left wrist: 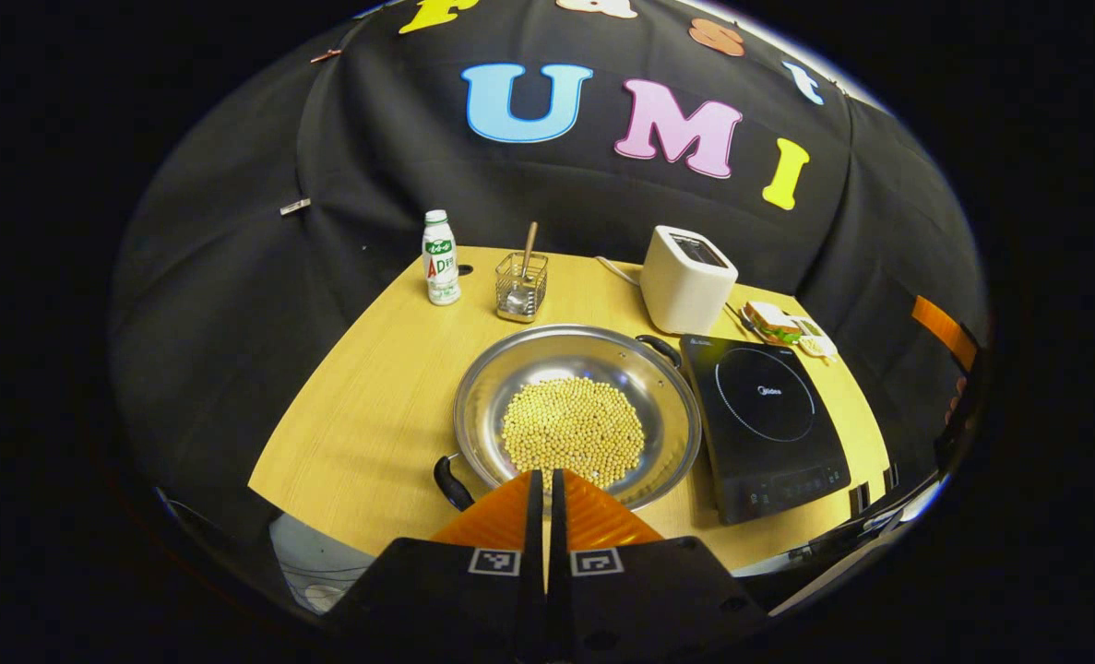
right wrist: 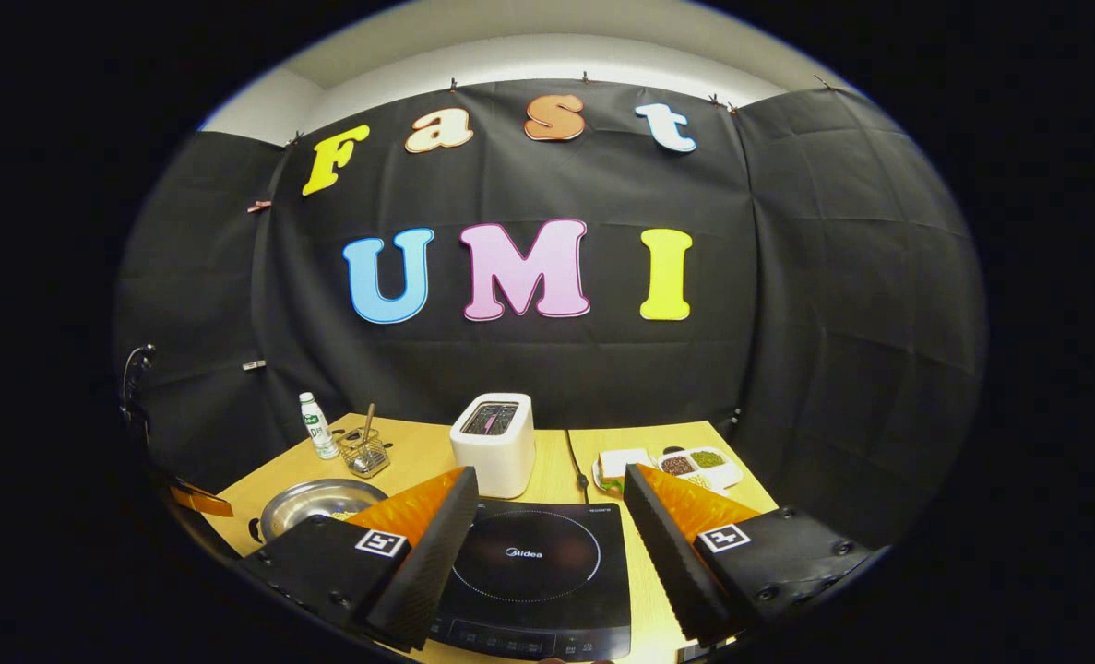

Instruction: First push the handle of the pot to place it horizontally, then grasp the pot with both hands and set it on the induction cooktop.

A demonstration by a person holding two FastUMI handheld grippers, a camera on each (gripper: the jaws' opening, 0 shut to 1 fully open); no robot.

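Hovering above the near rim of the pot (left wrist: 577,415): left tongs (left wrist: 545,480), fingers pressed together with just a sliver of gap, nothing between them. Tips sit over the pot's near edge in the left gripper view; can't tell if they touch it.

Pot is a wide shallow steel pan on the table (left wrist: 372,415), holding a mound of yellow beans (left wrist: 573,432) in the middle. Its two dark handles lie on a diagonal: one handle (left wrist: 451,482) at near-left, just beside the left tongs, the other handle (left wrist: 660,348) at far-right, next to the corner of the induction cooktop (left wrist: 767,424). Pot stands just left of the cooktop, rim close to its edge, not on it.

Right tongs (right wrist: 547,493) spread wide, empty, hanging over the cooktop, whose round cooking zone shows between the two fingers.

Behind the pot: a small white bottle (left wrist: 440,257) and a wire holder (left wrist: 521,285) with a wooden-handled utensil standing in it. White toaster (left wrist: 687,278) behind the cooktop, cord trailing to the back. A divided tray of foods (right wrist: 699,466) at far-right of the table.
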